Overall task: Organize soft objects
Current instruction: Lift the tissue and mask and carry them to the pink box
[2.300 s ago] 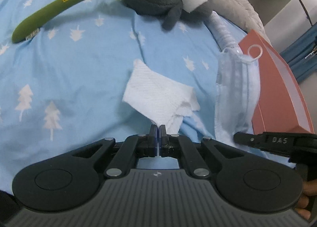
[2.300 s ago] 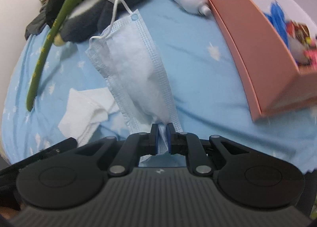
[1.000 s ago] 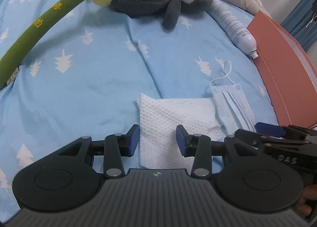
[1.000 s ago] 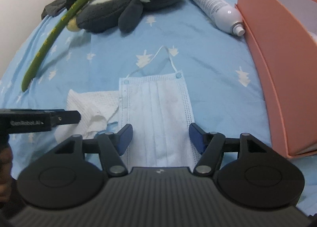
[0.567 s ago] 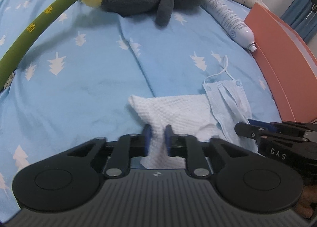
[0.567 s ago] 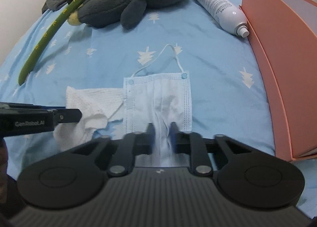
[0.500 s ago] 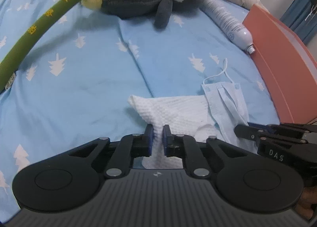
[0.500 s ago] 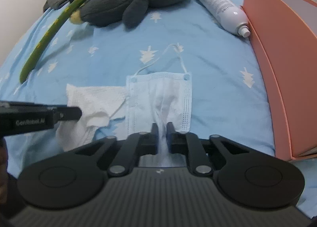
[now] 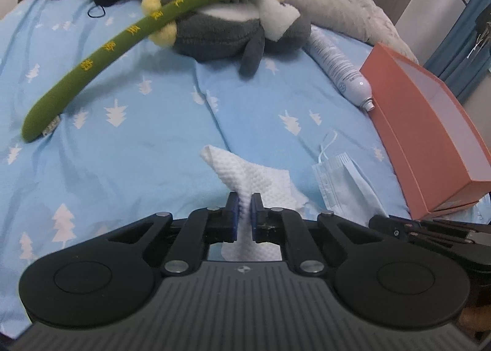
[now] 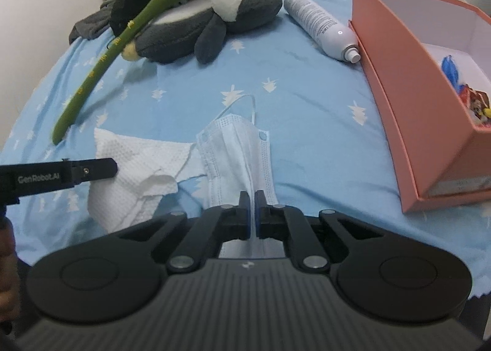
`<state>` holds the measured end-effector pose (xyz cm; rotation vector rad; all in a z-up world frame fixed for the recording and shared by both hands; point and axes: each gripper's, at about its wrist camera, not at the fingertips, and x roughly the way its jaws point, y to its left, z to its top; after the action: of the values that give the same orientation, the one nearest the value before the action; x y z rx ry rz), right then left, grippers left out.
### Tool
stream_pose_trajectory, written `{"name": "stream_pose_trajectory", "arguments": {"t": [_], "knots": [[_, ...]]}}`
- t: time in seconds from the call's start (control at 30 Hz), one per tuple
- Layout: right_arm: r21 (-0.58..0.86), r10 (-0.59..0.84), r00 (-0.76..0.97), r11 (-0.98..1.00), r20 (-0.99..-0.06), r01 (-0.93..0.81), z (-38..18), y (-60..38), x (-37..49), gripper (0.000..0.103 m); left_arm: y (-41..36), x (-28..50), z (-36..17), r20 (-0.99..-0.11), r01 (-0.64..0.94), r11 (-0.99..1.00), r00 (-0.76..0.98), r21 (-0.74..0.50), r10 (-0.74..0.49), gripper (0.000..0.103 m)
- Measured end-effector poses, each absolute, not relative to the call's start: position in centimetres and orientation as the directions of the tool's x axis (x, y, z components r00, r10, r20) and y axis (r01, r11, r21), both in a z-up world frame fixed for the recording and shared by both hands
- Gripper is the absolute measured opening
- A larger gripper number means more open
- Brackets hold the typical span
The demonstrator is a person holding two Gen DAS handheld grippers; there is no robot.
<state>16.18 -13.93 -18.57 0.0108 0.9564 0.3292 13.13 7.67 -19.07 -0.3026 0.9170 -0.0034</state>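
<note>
Taking the orange box (image 9: 429, 124) as the marker, the long green plush stick (image 9: 122, 44) lay farthest to its left on the bed (image 9: 129, 160), its upper end resting across the grey plush penguin (image 9: 233, 35). Nearer the box, the left tongs (image 9: 244, 206) were clamped on a white paper towel (image 9: 260, 179), whose pinched edge rose off the blue sheet while the rest lay flat. Just right of the towel, between it and the box, the face mask (image 10: 236, 151) was gripped at its near edge by the right tongs (image 10: 252, 206), pulled together on it, with the mask tented upward and one ear loop trailing on the sheet. A white spray can (image 10: 322, 28) lay with its nozzle touching the box's far left corner. The box stood open with colourful items inside.
</note>
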Motion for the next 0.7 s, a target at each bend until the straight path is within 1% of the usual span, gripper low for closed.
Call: {"name": "stream_pose_trajectory", "arguments": {"t": [0.33, 0.7], "knots": [[0.154, 0.288, 0.598, 0.951, -0.748, -0.266, -15.4, -14.5, 14.3, 0.006, 7.5, 10.9, -16.2, -0.738, -0.115, 0.952, 0.660, -0.282, -0.139, 0.009], [0.186, 0.300, 0.692, 0.954, -0.657, -0.237, -9.3, -16.9, 14.7, 0.006, 6.0, 12.1, -10.4, -0.660, -0.043, 0.943, 0.725, -0.330, -0.198, 0.010]]}}
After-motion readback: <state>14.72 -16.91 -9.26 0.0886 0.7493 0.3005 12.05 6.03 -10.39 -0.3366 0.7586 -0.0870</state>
